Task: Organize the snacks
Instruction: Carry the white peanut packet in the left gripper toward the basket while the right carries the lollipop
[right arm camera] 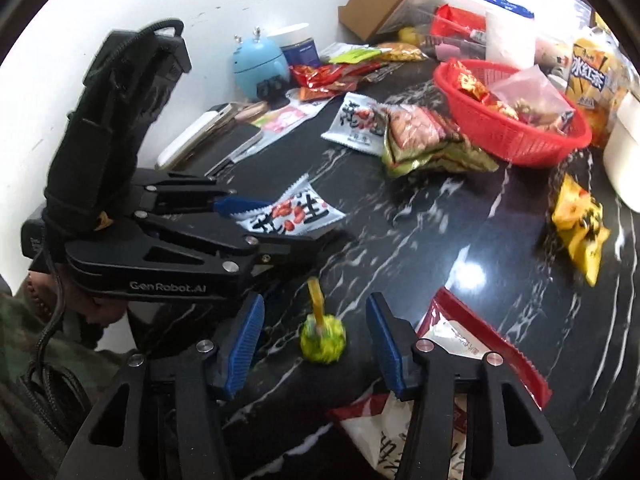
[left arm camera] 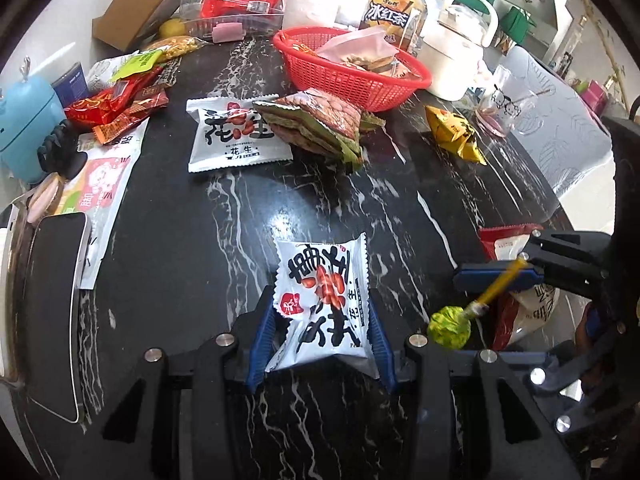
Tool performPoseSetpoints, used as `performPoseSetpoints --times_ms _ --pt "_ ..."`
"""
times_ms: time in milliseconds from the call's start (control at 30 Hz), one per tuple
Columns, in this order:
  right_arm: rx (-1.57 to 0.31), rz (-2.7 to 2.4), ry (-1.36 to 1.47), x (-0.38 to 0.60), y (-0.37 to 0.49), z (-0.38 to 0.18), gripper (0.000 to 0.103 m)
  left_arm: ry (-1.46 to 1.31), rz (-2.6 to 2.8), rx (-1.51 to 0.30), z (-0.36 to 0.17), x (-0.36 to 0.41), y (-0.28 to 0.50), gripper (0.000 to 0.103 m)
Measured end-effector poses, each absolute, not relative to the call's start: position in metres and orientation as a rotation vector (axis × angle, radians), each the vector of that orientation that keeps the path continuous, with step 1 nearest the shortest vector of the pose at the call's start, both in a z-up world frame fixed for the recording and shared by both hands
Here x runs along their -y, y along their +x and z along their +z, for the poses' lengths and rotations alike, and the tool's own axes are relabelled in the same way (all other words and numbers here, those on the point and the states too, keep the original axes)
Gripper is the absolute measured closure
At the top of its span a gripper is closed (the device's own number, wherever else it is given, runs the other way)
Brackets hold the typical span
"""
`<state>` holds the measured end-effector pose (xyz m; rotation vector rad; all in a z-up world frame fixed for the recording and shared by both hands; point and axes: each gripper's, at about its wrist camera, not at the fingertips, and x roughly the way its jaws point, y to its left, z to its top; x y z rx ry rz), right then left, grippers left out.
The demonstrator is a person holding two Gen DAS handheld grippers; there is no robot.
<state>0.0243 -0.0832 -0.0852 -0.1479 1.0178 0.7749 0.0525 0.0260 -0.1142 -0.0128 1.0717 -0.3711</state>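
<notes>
My left gripper is shut on a white peanut packet, held just above the black marble table; both also show in the right wrist view, the gripper and the packet. My right gripper is open around a green-wrapped lollipop with a yellow stick, which stands on the table between the jaws. The lollipop also shows in the left wrist view. A red basket with several snacks stands at the back.
A second white peanut packet, green-edged packets and a yellow packet lie mid-table. A red-and-white bag lies under my right gripper. Phones, a blue gadget and red snacks crowd the left edge. A white kettle stands at the back right.
</notes>
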Motion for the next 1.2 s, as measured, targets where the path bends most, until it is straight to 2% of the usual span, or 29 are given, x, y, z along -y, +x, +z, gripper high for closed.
performPoseSetpoints --times_ms 167,433,733,1000,1067,1200 --pt "-1.014 0.766 -0.210 0.078 0.020 -0.086 0.058 -0.013 -0.374 -1.076 -0.114 -0.026 0.048 0.061" --pt "-0.927 0.790 -0.299 0.071 0.013 -0.071 0.058 -0.058 -0.378 -1.091 -0.113 -0.030 0.039 0.061" --pt "-0.997 0.797 -0.203 0.073 0.016 -0.084 0.060 -0.060 -0.345 -1.079 -0.111 -0.035 0.028 0.061" --pt "-1.025 0.775 -0.355 0.067 0.013 -0.092 0.062 -0.008 -0.330 -1.070 -0.111 -0.027 0.022 0.061" --pt "-1.033 0.786 -0.353 0.069 0.014 -0.094 0.074 -0.024 -0.332 -1.071 -0.112 -0.028 0.022 0.061" --pt "-1.030 0.781 -0.345 0.071 0.015 -0.096 0.076 -0.027 -0.331 -1.066 -0.113 -0.028 0.024 0.061"
